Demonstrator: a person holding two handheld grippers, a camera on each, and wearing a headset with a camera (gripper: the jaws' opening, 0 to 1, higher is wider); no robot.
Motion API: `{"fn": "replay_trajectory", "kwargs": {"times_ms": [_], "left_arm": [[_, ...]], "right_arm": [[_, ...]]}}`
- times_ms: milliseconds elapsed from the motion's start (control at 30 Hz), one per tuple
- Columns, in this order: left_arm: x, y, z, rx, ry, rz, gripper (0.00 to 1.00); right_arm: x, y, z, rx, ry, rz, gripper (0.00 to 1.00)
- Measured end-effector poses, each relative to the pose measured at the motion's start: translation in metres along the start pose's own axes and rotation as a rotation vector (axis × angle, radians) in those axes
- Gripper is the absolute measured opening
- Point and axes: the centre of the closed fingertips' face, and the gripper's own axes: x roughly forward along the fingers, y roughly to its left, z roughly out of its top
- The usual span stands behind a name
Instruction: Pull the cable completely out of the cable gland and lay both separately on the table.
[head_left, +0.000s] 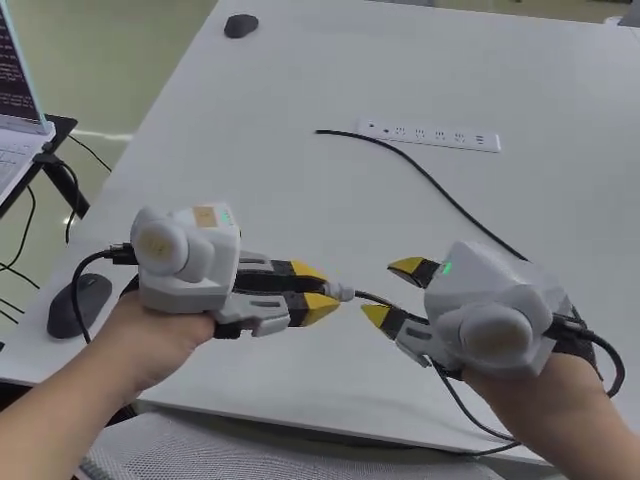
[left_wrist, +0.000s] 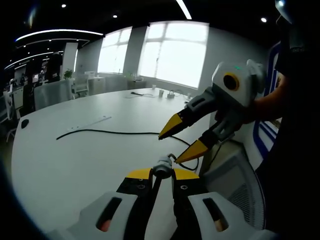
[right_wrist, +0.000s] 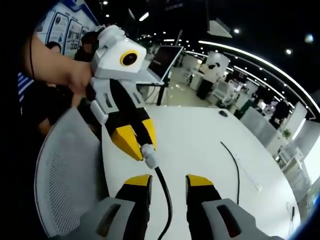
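While the left gripper (head_left: 325, 289) is pinching the cable gland (head_left: 342, 291) above the table (head_left: 300, 170) in the head view, the left gripper view is showing the right gripper (left_wrist: 170, 148) with jaws spread. The right gripper view is showing the cable (right_wrist: 165, 192) running between them.

Most of the cable gland (head_left: 341, 291) is hidden between the fingers (head_left: 318, 306) of the left gripper (head_left: 328, 288), so just its pale tip pokes out, and where the cable (head_left: 368, 297) joins it is too small to make out. The cable passes between the spread fingers (right_wrist: 139, 185) of the right gripper (right_wrist: 168, 180) and runs off the bottom edge of the right gripper view. A laptop (head_left: 14, 95) is cut off by the head view's left edge.
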Motion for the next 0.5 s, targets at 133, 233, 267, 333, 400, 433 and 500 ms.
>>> {"fn": "replay_trajectory", "kwargs": {"times_ms": [133, 233, 267, 333, 400, 433, 500], "left_arm": [[0.001, 0.0, 0.001, -0.001, -0.001, -0.003, 0.15], [0.0, 0.001, -0.002, 0.006, 0.012, -0.002, 0.15], [0.0, 0.001, -0.002, 0.005, 0.01, -0.002, 0.15], [0.0, 0.002, -0.003, -0.003, 0.006, -0.004, 0.15], [0.0, 0.002, -0.004, -0.005, 0.011, -0.002, 0.15], [0.0, 0.002, -0.005, -0.006, 0.013, -0.001, 0.15], [0.0, 0.001, -0.006, -0.008, 0.012, -0.004, 0.15]], "right_arm": [[0.003, -0.001, 0.003, -0.057, -0.007, -0.001, 0.09], [0.004, -0.003, 0.001, -0.06, 0.005, -0.001, 0.12], [0.004, -0.002, 0.002, -0.06, 0.003, 0.005, 0.11], [0.003, -0.001, 0.003, -0.051, -0.003, 0.008, 0.1], [0.003, 0.005, 0.001, -0.035, 0.006, 0.038, 0.12], [0.004, 0.007, 0.0, -0.038, 0.006, 0.044, 0.13], [0.006, 0.011, -0.002, -0.053, 0.011, 0.053, 0.13]]}}
